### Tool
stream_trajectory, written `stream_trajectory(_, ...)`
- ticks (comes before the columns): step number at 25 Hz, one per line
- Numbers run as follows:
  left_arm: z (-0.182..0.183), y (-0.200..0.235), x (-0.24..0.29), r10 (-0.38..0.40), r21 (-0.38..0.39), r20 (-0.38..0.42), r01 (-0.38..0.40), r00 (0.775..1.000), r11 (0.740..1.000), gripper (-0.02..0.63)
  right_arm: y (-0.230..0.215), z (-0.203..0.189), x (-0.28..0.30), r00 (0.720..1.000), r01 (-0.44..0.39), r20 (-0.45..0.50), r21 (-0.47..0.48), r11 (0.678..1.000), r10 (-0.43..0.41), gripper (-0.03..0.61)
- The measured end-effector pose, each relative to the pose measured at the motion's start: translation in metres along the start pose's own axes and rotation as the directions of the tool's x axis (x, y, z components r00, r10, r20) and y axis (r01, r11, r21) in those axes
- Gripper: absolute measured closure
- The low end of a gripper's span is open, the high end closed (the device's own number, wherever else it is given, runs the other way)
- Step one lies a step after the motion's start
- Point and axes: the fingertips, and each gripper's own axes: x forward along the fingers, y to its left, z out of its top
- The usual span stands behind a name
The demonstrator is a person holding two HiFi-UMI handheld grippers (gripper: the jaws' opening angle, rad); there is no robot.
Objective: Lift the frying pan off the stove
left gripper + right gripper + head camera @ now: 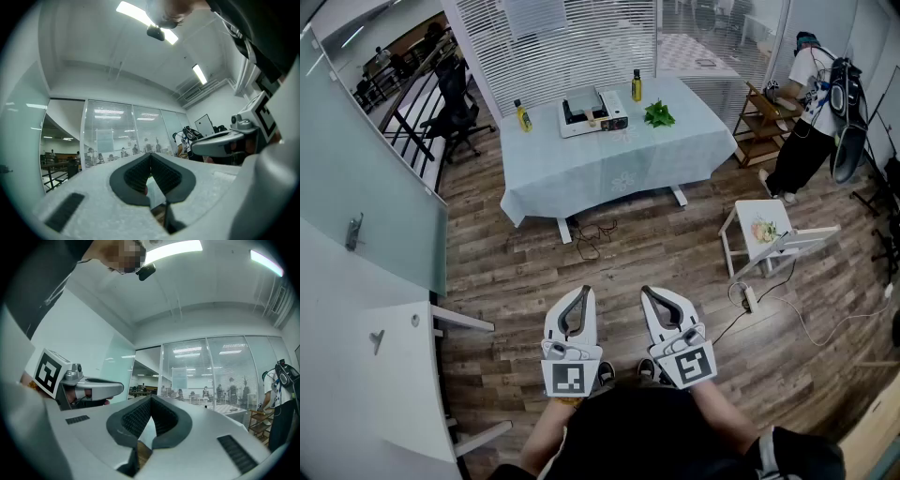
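A white portable stove (592, 112) stands on the pale-blue-clothed table (609, 164) far ahead across the wooden floor; at this distance I cannot make out a frying pan on it. Both grippers are held close to the body, well short of the table. My left gripper (584, 290) (150, 154) is shut with nothing between its pads. My right gripper (647, 290) (151, 398) is likewise shut and empty. Both point slightly upward, so their own views show ceiling and glass walls, not the stove.
On the table stand two yellow bottles (523, 115) (637, 85) and a bunch of green leaves (658, 115). A person (806, 122) stands at the far right by a shelf. A small white stool (764, 234), a power strip (750, 298) and a black office chair (455, 117) stand on the floor.
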Motion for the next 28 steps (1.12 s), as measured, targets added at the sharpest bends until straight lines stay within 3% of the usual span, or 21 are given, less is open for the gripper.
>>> stream_trajectory(4,0.003,-0.022,0.016,-0.003,0.009,0.001,0.003,1.000,1.000,0.595,-0.030,0.004,-0.016,0.999,0.018,0.037,0.001,1.000,-0.018,0.577)
stream_trajectory(9,0.000,-0.045,0.028,0.012,-0.006,-0.041,-0.012,0.999,1.000,0.595,-0.054,-0.006,-0.029,1.000,-0.015,0.007,0.021,1.000,0.015,0.577)
stream_trajectory(12,0.003,-0.049,0.038,0.030,-0.020,-0.025,-0.031,0.999,0.999,0.595,-0.068,-0.016,-0.027,1.000,-0.017,0.004,0.034,0.999,0.016,0.577)
stream_trajectory(17,-0.004,-0.044,0.053,0.028,-0.041,-0.017,-0.029,0.999,0.999,0.595,-0.081,-0.029,-0.016,1.000,-0.002,-0.003,0.075,0.997,0.003,0.577)
stream_trajectory(20,-0.012,-0.038,0.069,0.015,-0.018,-0.031,-0.015,0.999,1.000,0.595,-0.088,-0.036,-0.003,1.000,-0.004,-0.023,0.070,0.998,0.005,0.577)
stream_trajectory(25,-0.020,-0.018,0.108,-0.001,-0.035,-0.005,0.001,1.000,0.999,0.595,-0.108,-0.042,0.030,0.999,0.010,-0.044,0.052,0.999,-0.008,0.577)
stream_trajectory(28,-0.020,0.000,0.134,-0.019,0.000,0.032,0.019,0.999,1.000,0.595,-0.119,-0.043,0.059,0.999,0.011,-0.046,0.029,1.000,-0.010,0.577)
